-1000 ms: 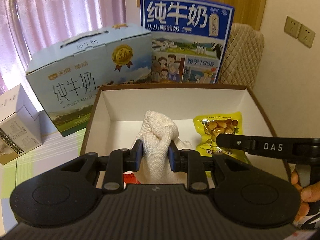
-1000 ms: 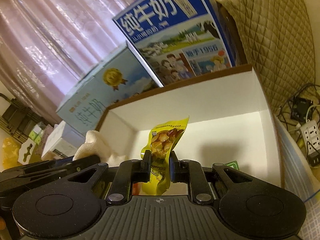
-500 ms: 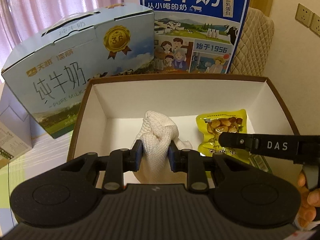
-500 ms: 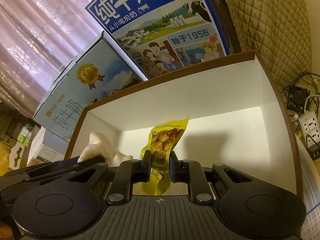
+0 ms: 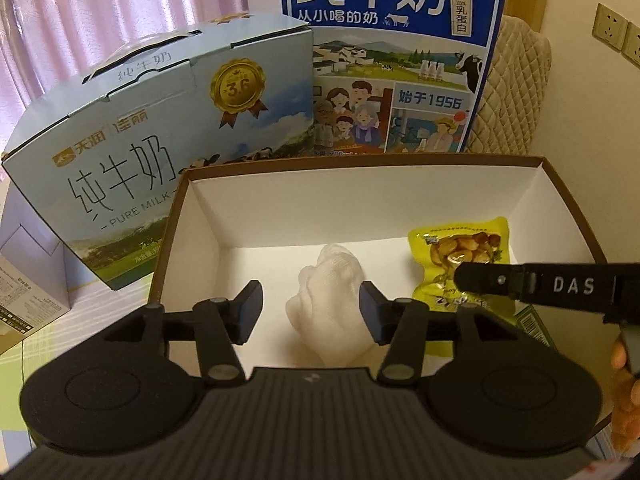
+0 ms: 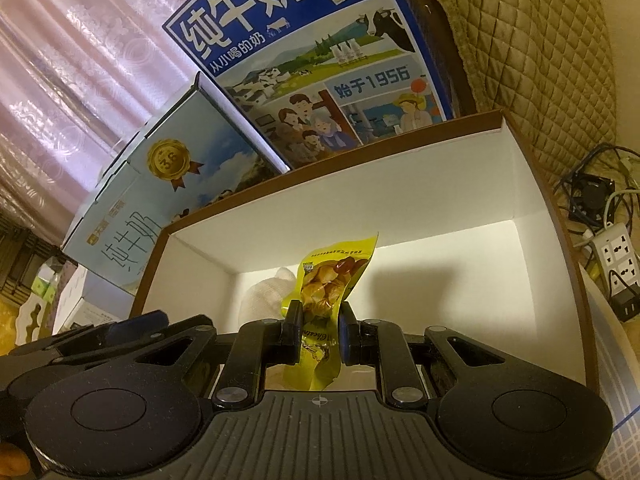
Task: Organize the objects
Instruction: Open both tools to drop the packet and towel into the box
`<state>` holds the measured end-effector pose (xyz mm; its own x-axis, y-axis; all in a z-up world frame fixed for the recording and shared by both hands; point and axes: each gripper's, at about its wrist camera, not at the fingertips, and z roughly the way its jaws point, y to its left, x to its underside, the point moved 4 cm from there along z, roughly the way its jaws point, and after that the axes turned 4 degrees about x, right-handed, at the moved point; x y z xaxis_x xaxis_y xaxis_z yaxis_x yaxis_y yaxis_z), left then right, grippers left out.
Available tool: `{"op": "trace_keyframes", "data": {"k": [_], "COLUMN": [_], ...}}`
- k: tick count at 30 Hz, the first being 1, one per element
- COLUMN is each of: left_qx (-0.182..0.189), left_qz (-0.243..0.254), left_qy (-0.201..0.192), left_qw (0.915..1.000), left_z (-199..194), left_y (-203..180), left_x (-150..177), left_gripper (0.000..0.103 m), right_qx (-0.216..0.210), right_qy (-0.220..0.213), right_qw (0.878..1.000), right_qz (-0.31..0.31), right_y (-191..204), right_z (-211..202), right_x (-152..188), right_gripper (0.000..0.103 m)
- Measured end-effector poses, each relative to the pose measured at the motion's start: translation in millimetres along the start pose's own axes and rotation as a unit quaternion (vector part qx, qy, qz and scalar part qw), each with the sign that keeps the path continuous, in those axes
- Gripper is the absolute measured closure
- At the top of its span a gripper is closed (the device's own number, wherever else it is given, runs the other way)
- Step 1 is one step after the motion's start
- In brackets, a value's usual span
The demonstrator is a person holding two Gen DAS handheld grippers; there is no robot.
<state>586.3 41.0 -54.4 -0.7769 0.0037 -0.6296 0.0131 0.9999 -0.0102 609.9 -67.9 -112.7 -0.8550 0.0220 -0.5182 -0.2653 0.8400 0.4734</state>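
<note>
A white knitted cloth bundle (image 5: 328, 292) rests on the floor of the brown-rimmed white box (image 5: 560, 184). My left gripper (image 5: 310, 304) straddles it with its jaws opening, and the pads stand clear of the cloth. My right gripper (image 6: 320, 328) is shut on a yellow snack packet (image 6: 332, 280), held upright just over the box (image 6: 520, 184) floor. In the left wrist view the packet (image 5: 460, 248) shows behind one of the right gripper's fingers (image 5: 500, 280). The cloth (image 6: 264, 296) peeks out left of the packet in the right wrist view.
A light blue milk carton (image 5: 160, 140) and a dark blue milk box (image 5: 392, 60) stand right behind the box. A quilted chair back (image 5: 512, 92) is at the far right. A power strip with cables (image 6: 616, 256) lies to the right. A small white box (image 5: 24, 304) sits left.
My left jaws have spread and let go of the cloth, which now sits lower on the box floor. Both views have closed in on the box. The right gripper keeps its hold on the packet.
</note>
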Motion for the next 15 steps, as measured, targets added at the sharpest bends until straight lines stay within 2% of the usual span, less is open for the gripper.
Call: {"op": "trace_keyframes", "data": {"k": [7, 8, 10, 11, 12, 15], "left_qx": [-0.004, -0.004, -0.003, -0.003, -0.003, -0.005], "left_qz": [-0.002, -0.001, -0.002, -0.003, -0.004, -0.005], "left_qy": [-0.002, -0.003, -0.004, -0.005, -0.006, -0.009], "left_qw": [1.0, 1.0, 1.0, 1.0, 1.0, 0.9999], "left_z": [-4.1, -4.8, -6.2, -6.7, -7.8, -10.8], "left_y": [2.0, 1.9, 1.9, 1.9, 2.0, 2.6], "left_x": [0.8, 0.7, 0.9, 0.7, 0.7, 0.9], "left_gripper": [0.044, 0.044, 0.042, 0.04, 0.039, 0.037], "right_qx": [-0.014, -0.013, -0.009, -0.007, -0.005, 0.004], "right_qy": [-0.013, -0.013, -0.012, -0.014, -0.019, -0.032], "right_qw": [1.0, 1.0, 1.0, 1.0, 1.0, 0.999], "right_qz": [0.007, 0.008, 0.006, 0.004, 0.0, -0.014], "right_y": [1.8, 2.4, 3.4, 4.0, 4.7, 6.8], "right_z": [-3.6, -3.9, -4.6, -5.7, -7.7, -12.7], "right_x": [-4.8, -5.9, -7.8, -8.2, -8.5, -8.2], "right_gripper": [0.089, 0.086, 0.07, 0.055, 0.046, 0.041]}}
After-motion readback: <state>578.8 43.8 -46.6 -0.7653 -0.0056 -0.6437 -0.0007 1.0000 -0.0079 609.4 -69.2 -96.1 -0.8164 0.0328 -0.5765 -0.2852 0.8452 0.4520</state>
